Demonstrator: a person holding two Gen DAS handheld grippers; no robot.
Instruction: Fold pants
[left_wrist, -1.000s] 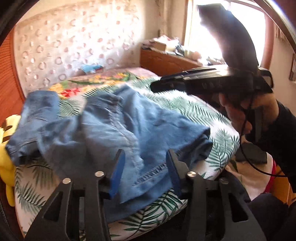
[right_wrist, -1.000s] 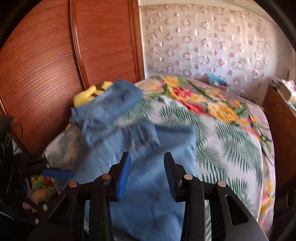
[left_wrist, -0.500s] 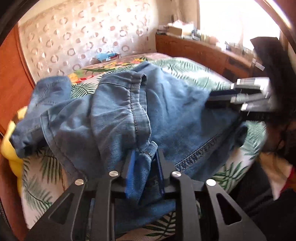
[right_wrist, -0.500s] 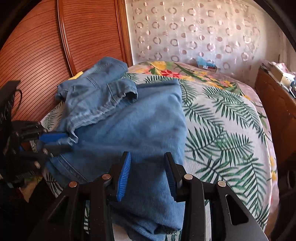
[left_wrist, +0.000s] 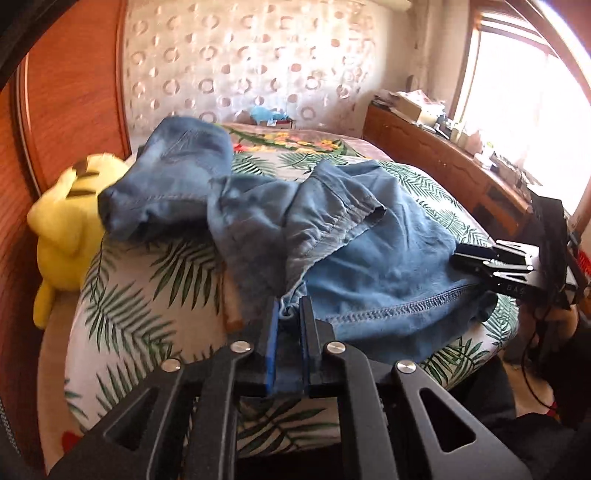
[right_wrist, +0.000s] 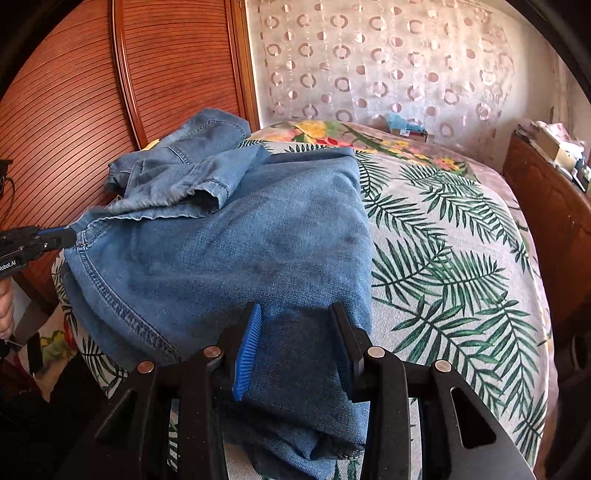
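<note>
One rumpled soft denim pants (left_wrist: 376, 258) heap on leaf-print bedspread (left_wrist: 147, 295).

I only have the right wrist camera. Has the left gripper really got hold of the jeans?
Observer: Yes. The left wrist view shows the left gripper shut on a bunched edge of the jeans.
Operator: Is anything by the headboard past the jeans?
Observer: A yellow plush toy sits there, beside the far end of the denim.
Operator: Where is my right gripper from that side?
Observer: The right gripper has its tips at the opposite edge of the jeans.
</note>
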